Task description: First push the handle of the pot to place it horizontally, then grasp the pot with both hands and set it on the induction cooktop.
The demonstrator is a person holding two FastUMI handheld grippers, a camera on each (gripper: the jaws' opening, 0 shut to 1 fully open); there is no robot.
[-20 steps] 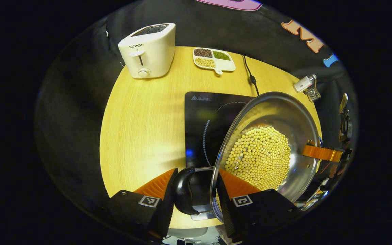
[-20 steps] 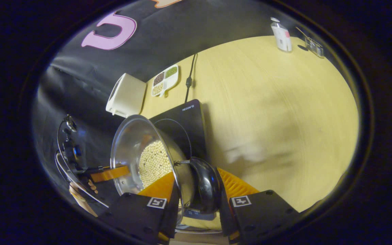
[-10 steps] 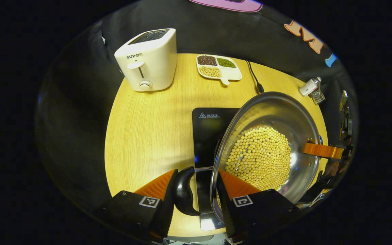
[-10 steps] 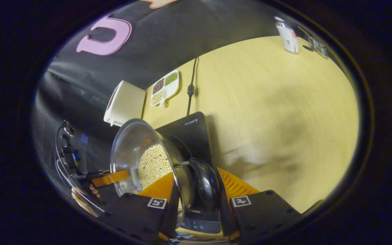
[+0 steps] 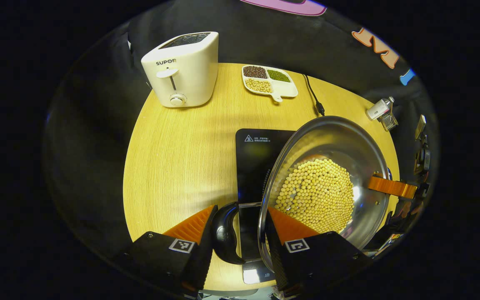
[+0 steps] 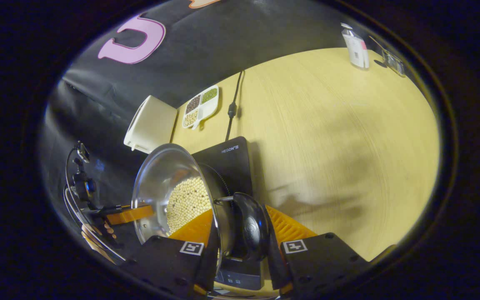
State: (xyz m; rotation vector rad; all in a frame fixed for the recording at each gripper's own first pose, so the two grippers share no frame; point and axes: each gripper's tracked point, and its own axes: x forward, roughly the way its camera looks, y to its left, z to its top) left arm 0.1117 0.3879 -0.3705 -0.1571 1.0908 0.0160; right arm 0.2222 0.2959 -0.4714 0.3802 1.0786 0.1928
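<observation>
1. In the left gripper view, the left gripper (image 5: 240,225) is seen clamped across the pot's near side: one finger presses the black side handle (image 5: 224,234) from outside, the other lies inside the rim against the wall.
2. In the right gripper view, the right gripper (image 6: 240,227) is closed in the same manner on the opposite black handle (image 6: 251,227), with one finger inside the pot and the other outside the handle.
3. The steel pot (image 5: 327,137), carrying a bed of pale soybeans (image 5: 315,193), is held between the two grippers above the black induction cooktop (image 5: 254,158); whether its base touches the glass cannot be told.
4. The pot overlaps the right part of the cooktop in the left gripper view, and the cooktop's control strip is seen under the handle.
5. The other gripper's finger is seen at the far rim in each view.
6. At the back of the round wooden table (image 5: 173,158), a white toaster (image 5: 181,68) and a divided dish of beans (image 5: 269,78) are placed, with a black power cord (image 5: 314,96) beside the dish.
7. A small white bottle (image 6: 356,46) is stood near the table's far edge.
</observation>
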